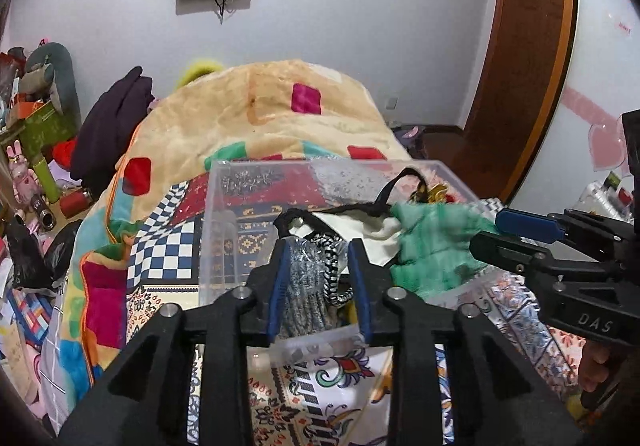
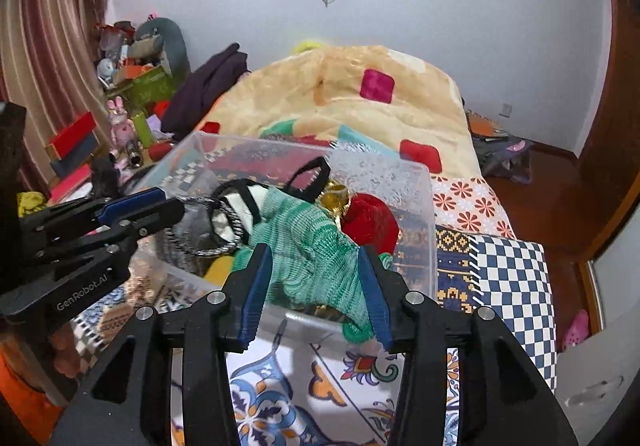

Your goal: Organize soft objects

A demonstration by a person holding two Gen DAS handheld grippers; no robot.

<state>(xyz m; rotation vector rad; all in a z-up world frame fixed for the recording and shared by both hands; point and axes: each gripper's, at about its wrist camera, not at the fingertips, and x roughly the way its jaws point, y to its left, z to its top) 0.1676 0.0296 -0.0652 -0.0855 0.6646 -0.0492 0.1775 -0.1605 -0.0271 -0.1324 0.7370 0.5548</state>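
A clear plastic bin [image 1: 216, 214] stands on the patterned bed cover and holds soft items. My left gripper [image 1: 318, 246] is open around a grey knitted piece [image 1: 304, 282] with a black-and-white cord at the bin's near edge. My right gripper [image 2: 316, 254] is open around a green knitted cloth [image 2: 308, 246] that drapes over the bin's near wall [image 2: 420, 214]. The bin also holds a white pouch with black straps [image 2: 236, 206], a red soft item [image 2: 372, 222] and a gold item [image 2: 338, 198]. The right gripper also shows in the left wrist view [image 1: 490, 232]; the left gripper also shows in the right wrist view [image 2: 168, 202].
A folded beige blanket with coloured squares [image 1: 280, 106] lies behind the bin. A dark garment [image 1: 116, 118] and a cluttered table with toys and boxes [image 1: 36, 150] are at the left. A wooden door [image 1: 528, 46] is at the right.
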